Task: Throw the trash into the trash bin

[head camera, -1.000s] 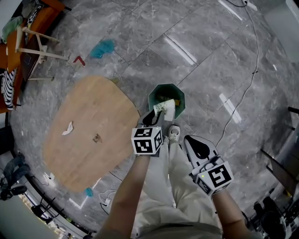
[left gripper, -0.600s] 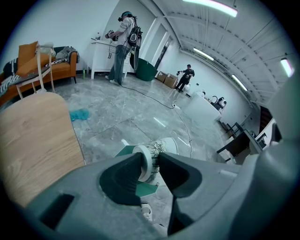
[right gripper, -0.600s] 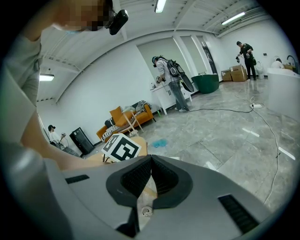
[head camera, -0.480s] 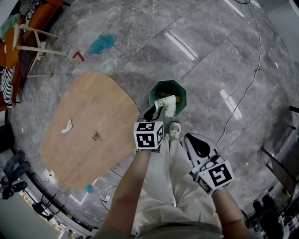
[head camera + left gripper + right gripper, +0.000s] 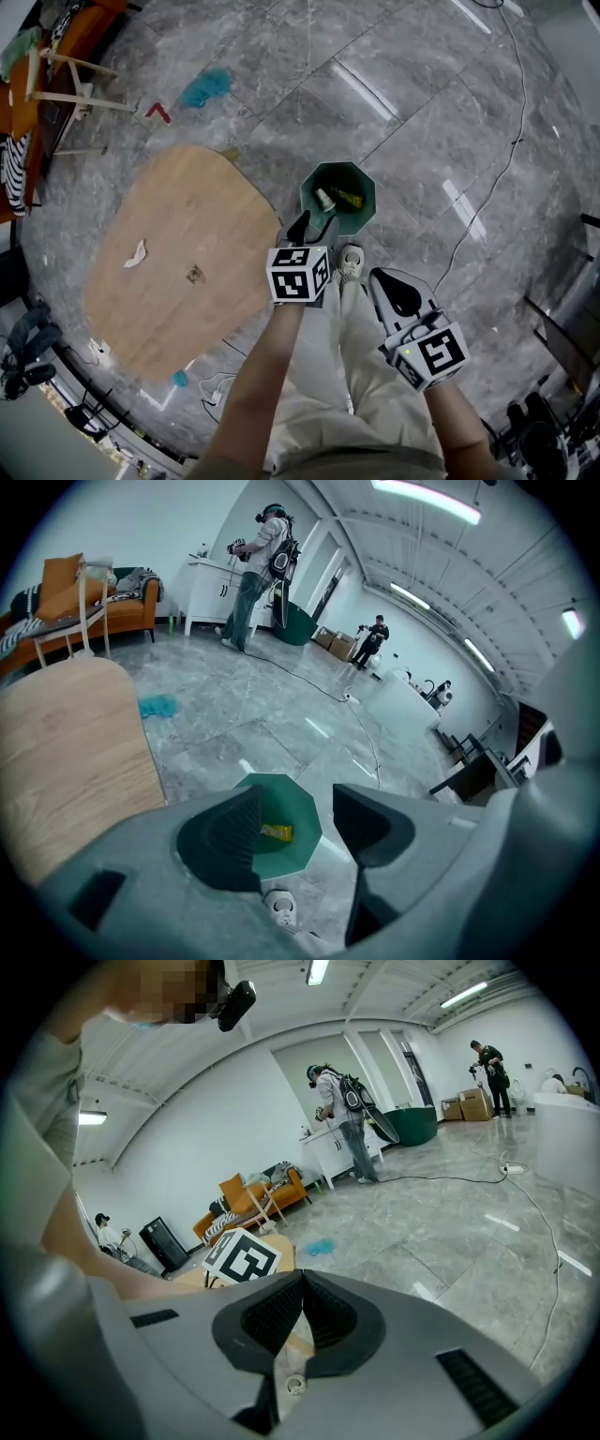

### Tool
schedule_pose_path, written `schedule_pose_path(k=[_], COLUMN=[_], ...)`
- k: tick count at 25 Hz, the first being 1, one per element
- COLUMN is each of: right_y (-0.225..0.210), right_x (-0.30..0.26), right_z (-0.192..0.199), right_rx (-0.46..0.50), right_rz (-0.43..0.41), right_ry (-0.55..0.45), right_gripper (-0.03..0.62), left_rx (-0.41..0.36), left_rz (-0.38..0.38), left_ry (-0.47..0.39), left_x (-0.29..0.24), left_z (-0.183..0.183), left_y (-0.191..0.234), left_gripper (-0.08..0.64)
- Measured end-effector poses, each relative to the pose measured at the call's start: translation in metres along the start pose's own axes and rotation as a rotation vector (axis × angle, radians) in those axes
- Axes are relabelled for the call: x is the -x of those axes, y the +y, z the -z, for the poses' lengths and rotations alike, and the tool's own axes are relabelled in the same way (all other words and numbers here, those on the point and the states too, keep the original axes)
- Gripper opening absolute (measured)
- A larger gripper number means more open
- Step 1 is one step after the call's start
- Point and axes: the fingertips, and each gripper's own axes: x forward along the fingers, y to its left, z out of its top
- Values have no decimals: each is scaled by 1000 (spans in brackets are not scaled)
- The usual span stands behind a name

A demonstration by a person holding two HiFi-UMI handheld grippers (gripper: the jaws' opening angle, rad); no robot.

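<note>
Bright, even indoor light comes from long white ceiling strip lamps (image 5: 427, 501), which throw white streaks of glare on the polished grey marble floor (image 5: 422, 141). Shadows are faint and soft-edged. All three views are fisheye — straight lines bow outward and the corners sink into black. In both gripper views the closest foreground is slightly soft — the far room stays sharp.
</note>
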Motion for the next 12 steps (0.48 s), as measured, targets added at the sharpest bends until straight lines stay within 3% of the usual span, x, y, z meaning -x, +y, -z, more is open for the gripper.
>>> schedule_pose_path(k=[12], right_y=[8], right_x=[2], right_z=[-16], right_rx=[30], right_rz=[-8], right_ry=[-18], right_gripper=[8], left_rx=[-4], left_rz=[5], left_ry=[-23], left_x=[23], left_z=[-12], left_y=[-8], left_gripper=[224])
